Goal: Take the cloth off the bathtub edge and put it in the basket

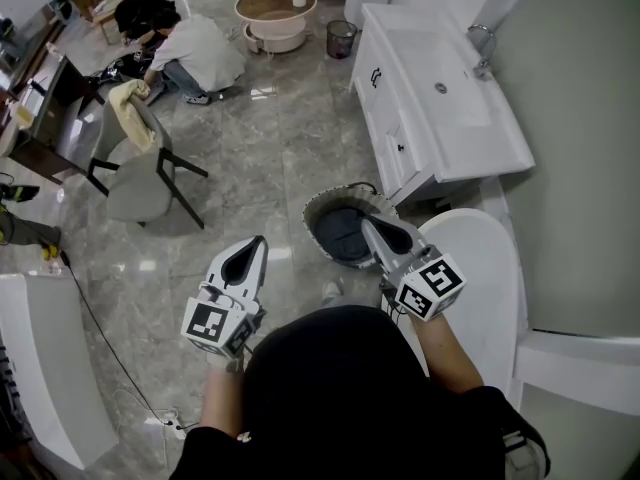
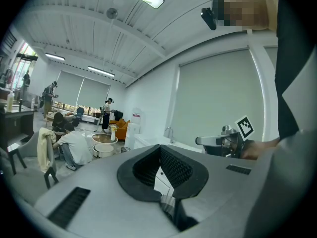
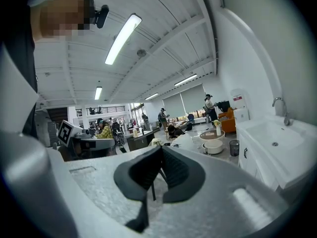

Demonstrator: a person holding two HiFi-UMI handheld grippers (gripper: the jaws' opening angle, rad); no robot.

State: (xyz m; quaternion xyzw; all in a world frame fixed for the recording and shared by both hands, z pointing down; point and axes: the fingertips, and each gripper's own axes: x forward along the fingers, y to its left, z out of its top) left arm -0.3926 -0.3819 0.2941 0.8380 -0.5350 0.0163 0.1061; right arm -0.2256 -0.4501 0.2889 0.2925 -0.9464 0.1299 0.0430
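A round basket [image 1: 318, 208] with a light rim stands on the floor beside the white bathtub [image 1: 485, 268]. A dark cloth [image 1: 340, 233] lies inside it. My right gripper [image 1: 366, 222] is held over the basket's right side, shut and empty; in the right gripper view its jaws [image 3: 161, 148] meet with nothing between them. My left gripper [image 1: 260, 240] hovers to the left of the basket over the floor. It is also shut and empty, and its pads [image 2: 159, 147] meet at the tip. Both grippers point out level into the room.
A white vanity with a sink [image 1: 440, 98] stands just behind the basket. A grey chair [image 1: 140, 178] stands on the left, and a person [image 1: 200, 53] crouches beyond it. A round table [image 1: 275, 13] and a waste bin [image 1: 341, 38] are at the back. A cable [image 1: 100, 328] runs across the floor.
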